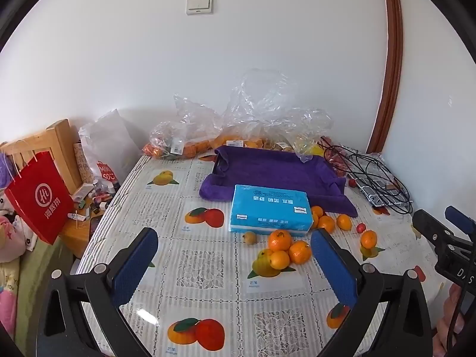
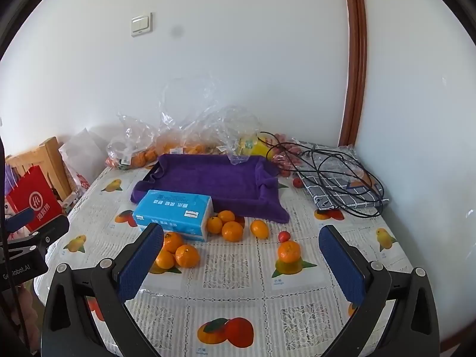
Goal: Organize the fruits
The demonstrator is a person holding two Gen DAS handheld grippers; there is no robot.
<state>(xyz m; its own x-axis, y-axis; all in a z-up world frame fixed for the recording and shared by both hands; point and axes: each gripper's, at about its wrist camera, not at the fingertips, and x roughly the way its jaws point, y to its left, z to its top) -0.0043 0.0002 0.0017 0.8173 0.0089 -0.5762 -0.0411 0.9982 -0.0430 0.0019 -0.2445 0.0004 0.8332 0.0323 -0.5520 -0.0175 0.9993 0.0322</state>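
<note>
**Loose fruit on the desk, both tools wide and empty**

Your left tool (image 1: pixel 235 255) and right tool (image 2: pixel 241 253) both stand spread wide with nothing between the pads, hovering over the near part of the desk (image 2: pixel 238 285).

The fruit is scattered in front of the purple tray (image 2: pixel 214 178). A trio of oranges (image 2: pixel 178 253) lies touching, just in front of the tissue box (image 2: pixel 174 211). A second cluster (image 2: pixel 226 224) sits at the box's right end, close to the tray's front edge. One orange (image 2: pixel 289 251) stands alone further right, with a small red fruit (image 2: pixel 284 236) just behind it. A small brownish fruit (image 1: pixel 249 237) lies by the box's front edge in the left view.

Expect the oranges to be light, round and firm, with a soft skin that bruises under a hard squeeze. They will likely roll on this glossy cloth, so close across the widest part, pads on opposite sides. The lone orange looks the easiest pick, since nothing touches it but the red fruit nearby. In the clusters, a pad will probably nudge a neighbour away.

The tissue box crowds the trio and blocks a straight path to the tray from there. Mind the black cable (image 2: pixel 336 172) looped on the right, and the plastic bags (image 2: pixel 178 136) spilling over the tray's far rim.
</note>
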